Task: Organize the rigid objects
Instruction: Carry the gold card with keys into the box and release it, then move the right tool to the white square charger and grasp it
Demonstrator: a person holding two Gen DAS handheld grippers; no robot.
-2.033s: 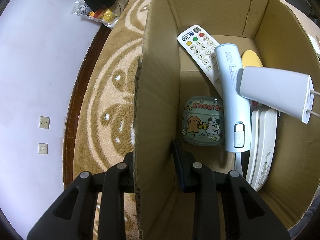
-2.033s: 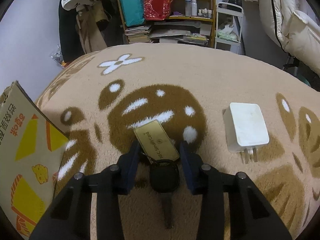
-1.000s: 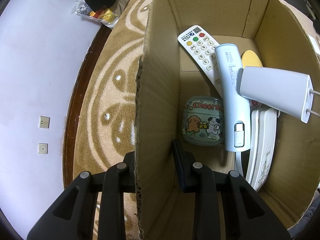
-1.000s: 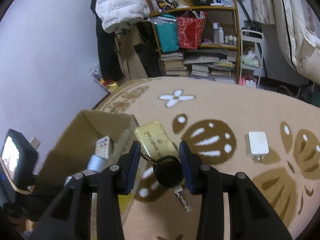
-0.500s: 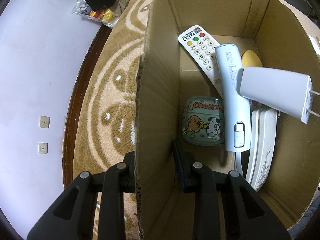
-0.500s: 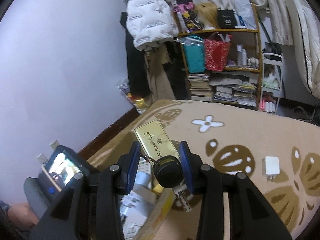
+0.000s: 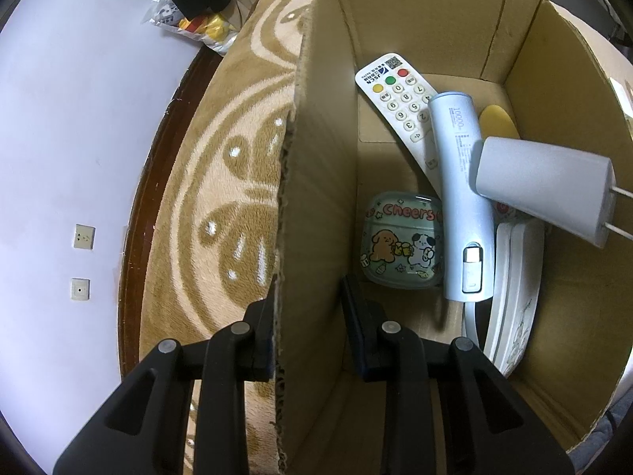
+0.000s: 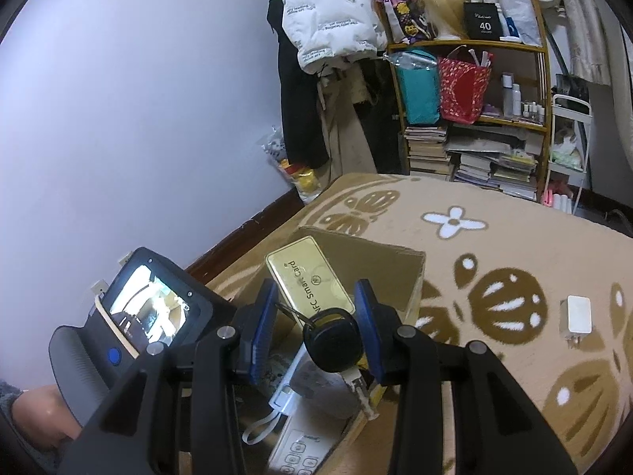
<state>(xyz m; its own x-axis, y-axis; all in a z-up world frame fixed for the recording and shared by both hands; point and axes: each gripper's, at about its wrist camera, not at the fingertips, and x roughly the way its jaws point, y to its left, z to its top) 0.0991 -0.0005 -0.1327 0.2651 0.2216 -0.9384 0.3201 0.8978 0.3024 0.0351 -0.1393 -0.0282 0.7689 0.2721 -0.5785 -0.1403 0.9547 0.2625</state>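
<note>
My left gripper (image 7: 308, 316) is shut on the near wall of the cardboard box (image 7: 316, 182), one finger outside and one inside. In the box lie a white remote (image 7: 399, 107), a light-blue power bank (image 7: 463, 198), a grey charger (image 7: 542, 190), a "Cheers" case (image 7: 403, 245) and white plates (image 7: 514, 289). My right gripper (image 8: 316, 320) is shut on a black key with a gold card tag (image 8: 308, 285), held above the open box (image 8: 395, 265). A white charger (image 8: 578, 316) lies on the rug at right.
The patterned brown rug (image 8: 494, 253) covers the floor. A purple wall (image 7: 59, 158) with sockets stands at left. A cluttered shelf (image 8: 474, 118) and hanging coats (image 8: 328, 31) stand at the back. The left gripper's screen unit (image 8: 150, 312) is beside the box.
My right gripper lifted the key and gold tag off the rug and carried them left, over the box. The left gripper has stayed clamped on the box wall.
</note>
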